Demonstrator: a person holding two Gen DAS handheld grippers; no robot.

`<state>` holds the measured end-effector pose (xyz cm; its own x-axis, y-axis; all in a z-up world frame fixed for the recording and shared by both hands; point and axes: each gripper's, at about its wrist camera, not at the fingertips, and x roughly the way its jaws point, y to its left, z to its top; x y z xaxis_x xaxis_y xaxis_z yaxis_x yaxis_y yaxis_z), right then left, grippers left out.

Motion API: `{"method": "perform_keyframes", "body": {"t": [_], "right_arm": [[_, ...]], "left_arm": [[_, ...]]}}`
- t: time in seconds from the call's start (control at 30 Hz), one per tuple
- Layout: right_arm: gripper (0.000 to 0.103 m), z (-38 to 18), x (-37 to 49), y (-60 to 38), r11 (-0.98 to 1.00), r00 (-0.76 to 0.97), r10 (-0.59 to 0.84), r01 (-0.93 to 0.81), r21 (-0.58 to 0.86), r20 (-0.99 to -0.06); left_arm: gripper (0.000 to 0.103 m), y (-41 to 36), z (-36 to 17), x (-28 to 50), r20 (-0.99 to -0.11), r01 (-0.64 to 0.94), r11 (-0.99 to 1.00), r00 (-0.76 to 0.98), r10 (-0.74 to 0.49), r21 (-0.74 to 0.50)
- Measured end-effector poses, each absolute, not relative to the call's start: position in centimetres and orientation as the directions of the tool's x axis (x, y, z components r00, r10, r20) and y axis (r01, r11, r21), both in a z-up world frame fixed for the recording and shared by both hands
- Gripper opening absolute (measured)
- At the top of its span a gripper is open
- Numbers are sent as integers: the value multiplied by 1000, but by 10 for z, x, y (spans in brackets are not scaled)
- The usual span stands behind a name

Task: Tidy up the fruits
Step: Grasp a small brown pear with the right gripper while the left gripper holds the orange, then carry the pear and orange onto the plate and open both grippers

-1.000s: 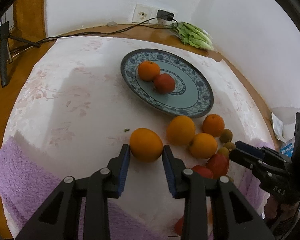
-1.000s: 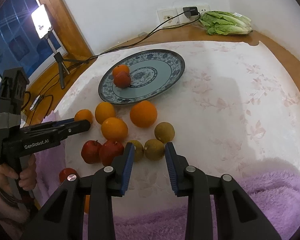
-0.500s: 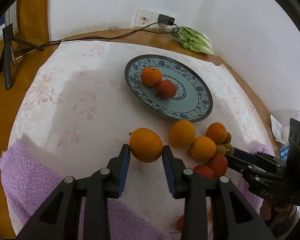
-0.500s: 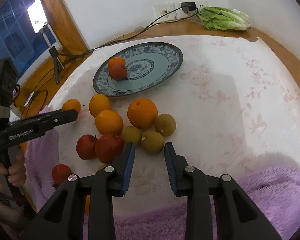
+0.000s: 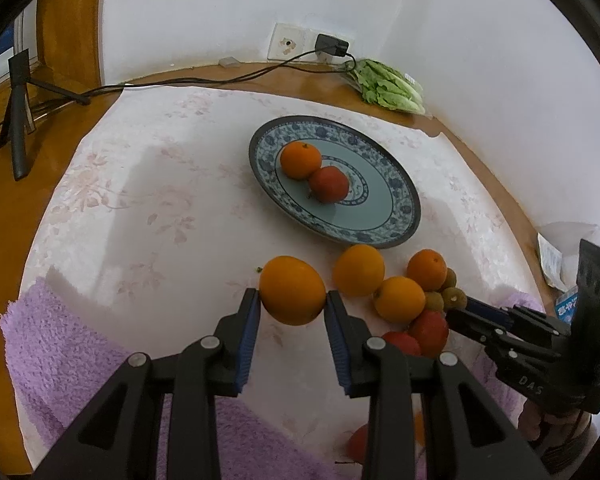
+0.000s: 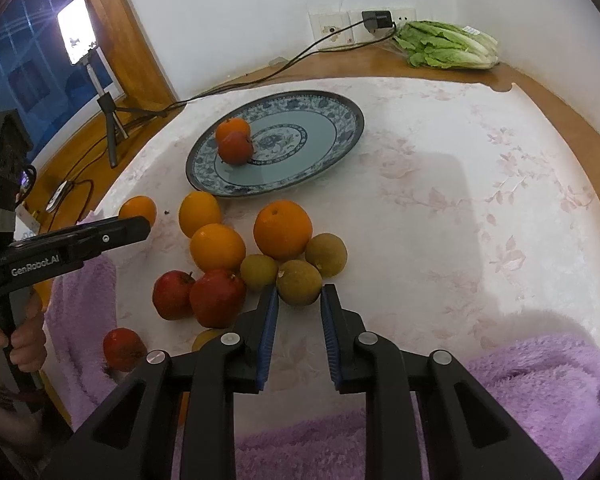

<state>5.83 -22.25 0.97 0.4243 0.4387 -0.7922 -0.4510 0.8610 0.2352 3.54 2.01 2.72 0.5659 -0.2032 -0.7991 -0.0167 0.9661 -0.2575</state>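
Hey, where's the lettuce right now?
The lettuce lies at the far right of the wooden table edge against the wall, just right of the wall sockets, beyond the plate.

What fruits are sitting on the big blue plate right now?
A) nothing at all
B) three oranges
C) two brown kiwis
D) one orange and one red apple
D: the blue plate holds just one orange and one red apple, touching each other, while all the other fruit lies off the plate on the cloth.
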Motion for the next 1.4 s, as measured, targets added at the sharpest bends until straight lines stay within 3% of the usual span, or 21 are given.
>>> {"method": "perform_keyframes", "body": {"t": [1.4], "right_arm": [[23, 48, 119, -187, 827, 467, 474, -527, 195, -747]], "left_arm": [[34, 7, 35, 105, -801, 34, 975, 564, -200, -220]]}}
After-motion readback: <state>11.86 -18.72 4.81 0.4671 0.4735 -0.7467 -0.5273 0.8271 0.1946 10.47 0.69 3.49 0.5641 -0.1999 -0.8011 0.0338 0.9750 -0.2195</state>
